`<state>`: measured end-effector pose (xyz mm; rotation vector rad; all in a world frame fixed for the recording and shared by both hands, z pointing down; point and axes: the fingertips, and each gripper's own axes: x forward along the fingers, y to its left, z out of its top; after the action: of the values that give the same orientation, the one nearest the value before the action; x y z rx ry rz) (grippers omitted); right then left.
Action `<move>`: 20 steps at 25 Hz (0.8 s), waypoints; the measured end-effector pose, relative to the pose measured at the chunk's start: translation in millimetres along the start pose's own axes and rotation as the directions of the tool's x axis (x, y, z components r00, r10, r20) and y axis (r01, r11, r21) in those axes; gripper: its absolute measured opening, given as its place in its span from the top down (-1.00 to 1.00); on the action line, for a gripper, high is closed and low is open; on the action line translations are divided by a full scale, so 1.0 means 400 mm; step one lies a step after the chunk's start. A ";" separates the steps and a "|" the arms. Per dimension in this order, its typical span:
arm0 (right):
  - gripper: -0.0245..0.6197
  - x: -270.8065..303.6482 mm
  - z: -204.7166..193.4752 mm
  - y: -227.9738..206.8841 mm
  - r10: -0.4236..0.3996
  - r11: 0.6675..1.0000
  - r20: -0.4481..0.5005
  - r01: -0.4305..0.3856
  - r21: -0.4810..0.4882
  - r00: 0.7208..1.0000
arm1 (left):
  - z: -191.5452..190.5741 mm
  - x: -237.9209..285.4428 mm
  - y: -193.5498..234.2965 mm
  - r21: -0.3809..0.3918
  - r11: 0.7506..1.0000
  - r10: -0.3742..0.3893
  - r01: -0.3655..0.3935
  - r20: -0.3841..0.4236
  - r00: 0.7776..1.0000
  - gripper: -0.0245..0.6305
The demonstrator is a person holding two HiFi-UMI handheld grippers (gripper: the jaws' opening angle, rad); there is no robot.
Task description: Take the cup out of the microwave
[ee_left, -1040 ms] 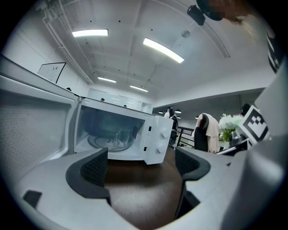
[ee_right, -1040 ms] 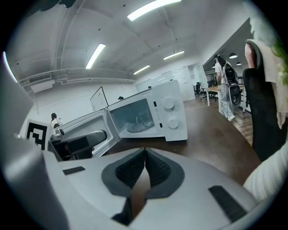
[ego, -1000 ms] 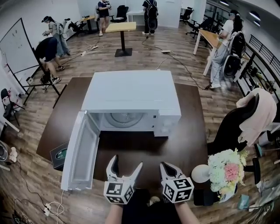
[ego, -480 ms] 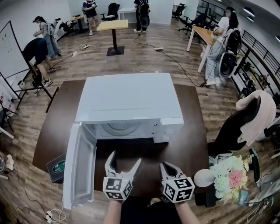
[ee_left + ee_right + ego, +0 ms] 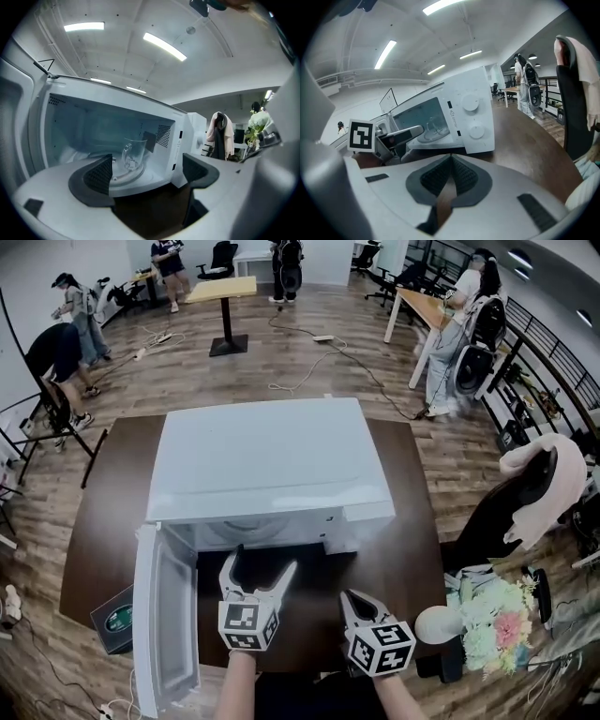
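**Clear cup waits upright inside the open microwave; left jaws spread in front of it**

At the far left the door hangs swung wide, so the cavity of the microwave is open to the front. The left gripper hovers just outside that opening with its jaws spread apart and nothing between them. Its own view looks straight in at the cup.

The cup stands on the turntable, near the middle of the cavity, well ahead of the jaws and not touched. It looks like clear glass or hard plastic, so it is probably stiff, smooth, fairly light and apparently empty, and likely to slip under a weak pinch or crack if knocked on the cavity wall. The handle, or the rim wall beside it, seems the surest hold.

It sits upright, mouth up, so its long axis is vertical. The handle shows on its left side as the left gripper view sees it, turned towards the door side.

Further right, the right gripper is held low over the dark counter, jaws pressed together on nothing, below the control knobs.
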<state>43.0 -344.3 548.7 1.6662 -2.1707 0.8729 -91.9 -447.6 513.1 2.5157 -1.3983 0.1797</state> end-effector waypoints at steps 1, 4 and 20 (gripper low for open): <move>0.94 0.003 0.001 -0.001 -0.003 1.000 -0.003 0.003 0.001 1.000 | 0.004 0.014 0.008 0.005 1.000 -0.002 0.002 0.000 1.000 -0.43; 0.94 0.015 -0.001 0.000 -0.011 1.000 -0.013 0.011 0.006 1.000 | 0.015 0.054 0.038 0.010 1.000 -0.003 0.003 0.000 1.000 -0.43; 0.94 0.040 -0.047 -0.002 -0.043 0.999 -0.081 0.044 0.010 0.996 | 0.037 0.241 0.131 0.037 0.999 0.007 -0.008 0.010 1.000 -0.43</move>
<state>36.3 -345.7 572.4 1.6482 -2.0727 0.9263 -85.4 -557.0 529.8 2.5448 -1.4208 0.1964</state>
